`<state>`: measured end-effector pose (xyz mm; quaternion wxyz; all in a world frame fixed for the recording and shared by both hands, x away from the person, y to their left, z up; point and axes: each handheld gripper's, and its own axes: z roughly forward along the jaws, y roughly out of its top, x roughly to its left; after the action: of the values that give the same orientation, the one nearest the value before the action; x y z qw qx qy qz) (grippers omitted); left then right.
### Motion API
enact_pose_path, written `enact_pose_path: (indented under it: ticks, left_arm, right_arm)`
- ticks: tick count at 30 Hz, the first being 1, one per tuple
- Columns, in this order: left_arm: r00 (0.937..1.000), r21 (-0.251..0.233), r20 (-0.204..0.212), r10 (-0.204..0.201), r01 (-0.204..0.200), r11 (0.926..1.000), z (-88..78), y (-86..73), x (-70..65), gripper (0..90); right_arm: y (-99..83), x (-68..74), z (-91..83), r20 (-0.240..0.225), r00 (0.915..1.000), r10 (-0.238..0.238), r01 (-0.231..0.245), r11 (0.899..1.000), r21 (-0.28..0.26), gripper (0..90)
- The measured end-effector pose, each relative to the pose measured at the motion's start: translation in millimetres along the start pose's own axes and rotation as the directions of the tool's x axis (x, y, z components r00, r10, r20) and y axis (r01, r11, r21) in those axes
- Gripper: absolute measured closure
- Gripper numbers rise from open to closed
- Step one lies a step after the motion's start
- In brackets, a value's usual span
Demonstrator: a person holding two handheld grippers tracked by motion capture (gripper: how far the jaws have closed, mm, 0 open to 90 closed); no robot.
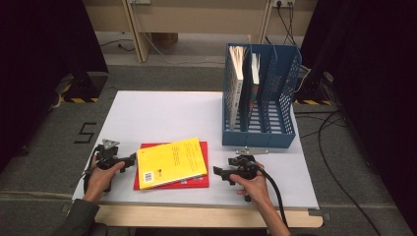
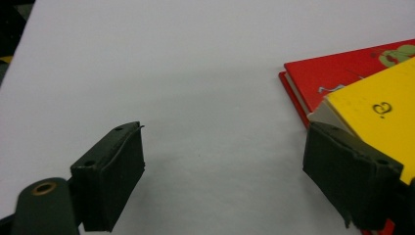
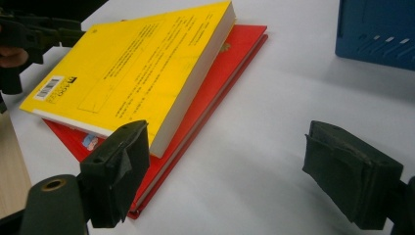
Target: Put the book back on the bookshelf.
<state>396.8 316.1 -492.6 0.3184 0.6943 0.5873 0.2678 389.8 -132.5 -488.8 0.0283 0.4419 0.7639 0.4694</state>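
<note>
High view, left hand-held gripper (image 1: 132,160) jaws apart beside yellow book (image 1: 169,162), right hand-held gripper (image 1: 219,172) likewise, empty.

Two black handheld grippers are seen: the left gripper (image 1: 132,158) is topped by a grey three-cornered plate, and a black cable trails from the right gripper (image 1: 217,170). Blocky black pads (image 3: 117,171) and a brass-ringed hole are noted. A dark grey-green sleeve (image 1: 78,216) is worn.

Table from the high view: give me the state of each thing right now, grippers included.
yellow book: flat, barcode up, stacked askew on the red one.
red book: flat on the table, under the yellow.
blue file rack: upright, two books standing in its left slots.
left gripper: open, at the books' left edge.
right gripper: open, at their right.
</note>
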Motion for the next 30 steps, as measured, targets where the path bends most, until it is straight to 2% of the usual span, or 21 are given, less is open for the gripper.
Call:
enact_pose_path:
  ticks: [2, 5, 7, 11, 14, 18, 20, 21, 22, 23, 24, 25, 27, 30]
  left_arm:
    - [0.9998, -0.005, 0.016, 0.012, -0.012, 0.9999, -5.8, -1.6, -3.6, 14.8]
    - [0.9977, 0.005, 0.045, 0.051, -0.051, 0.9987, -14.3, -5.7, -10.3, 14.8]
    - [0.9969, -0.002, 0.043, 0.067, -0.067, 0.9978, -17.7, -7.3, -13.2, 15.2]
    - [0.996, -0.001, 0.054, 0.071, -0.071, 0.9974, -20.8, -9.3, -14.8, 17.7]
    - [0.9948, 0.003, 0.073, 0.07, -0.07, 0.9975, -23.2, -9.6, -18.5, 26.5]
    - [0.994, 0.002, 0.058, 0.092, -0.092, 0.9957, -25.4, -9.2, -24.4, 35.2]
    - [0.9928, -0.001, 0.078, 0.091, -0.091, 0.9958, -26.0, -9.1, -28.4, 39.3]
    - [0.9928, -0.001, 0.078, 0.091, -0.091, 0.9958, -26.0, -9.1, -28.4, 38.8]
    - [0.9891, 0.0, 0.105, 0.104, -0.104, 0.9946, -27.2, -8.8, -34.0, 36.8]
    - [0.9891, 0.0, 0.105, 0.104, -0.104, 0.9946, -27.2, -8.8, -34.0, 34.5]
    - [0.9828, 0.0, 0.125, 0.136, -0.137, 0.9905, -27.4, -8.8, -42.3, 30.4]
    - [0.9809, 0.002, 0.131, 0.143, -0.145, 0.9894, -27.2, -8.8, -44.2, 26.2]
    - [0.9802, 0.006, 0.131, 0.148, -0.15, 0.9887, -25.9, -8.5, -45.5, 18.9]
    - [0.9804, 0.012, 0.147, 0.132, -0.135, 0.9908, -25.9, -9.0, -43.5, 16.7]
  right_arm:
    - [-1.8, 1.5, 1.6, -0.002, 1.0, -0.001, 0.001, 1.0, 0.006, 18.2]
    - [-4.4, 4.7, 4.1, -0.007, 1.0, 0.001, -0.001, 1.0, 0.015, 18.3]
    - [-5.6, 6.4, 6.1, -0.004, 1.0, -0.006, 0.006, 1.0, 0.021, 18.4]
    - [-7.8, 9.4, 9.9, 0.008, 0.9998, -0.018, 0.018, 0.999, 0.033, 18.8]
    - [-7.9, 11.8, 11.3, 0.004, 0.9998, -0.021, 0.021, 0.999, 0.033, 18.9]
    - [-8.1, 14.6, 14.6, -0.009, 0.9998, -0.02, 0.021, 0.999, 0.033, 19.4]
    - [-7.9, 16.1, 15.8, -0.011, 0.9998, -0.019, 0.019, 0.999, 0.032, 19.7]
    - [-7.9, 16.1, 15.8, -0.011, 0.9998, -0.019, 0.019, 0.999, 0.032, 19.7]
    - [-7.5, 17.5, 17.3, -0.021, 0.9996, -0.019, 0.019, 0.999, 0.029, 20.0]
    - [-7.4, 18.1, 17.7, -0.024, 0.9996, -0.014, 0.015, 0.999, 0.029, 20.1]
    - [-7.2, 18.3, 18.3, -0.027, 0.9995, -0.017, 0.018, 0.999, 0.028, 20.2]
    - [-7.3, 19.1, 19.1, -0.03, 0.9995, -0.011, 0.012, 1.0, 0.029, 20.4]
    - [-7.5, 19.7, 20.2, -0.028, 0.9995, -0.011, 0.012, 0.999, 0.032, 20.7]
    - [-7.2, 19.4, 21.1, -0.035, 0.9994, -0.005, 0.006, 1.0, 0.027, 21.2]
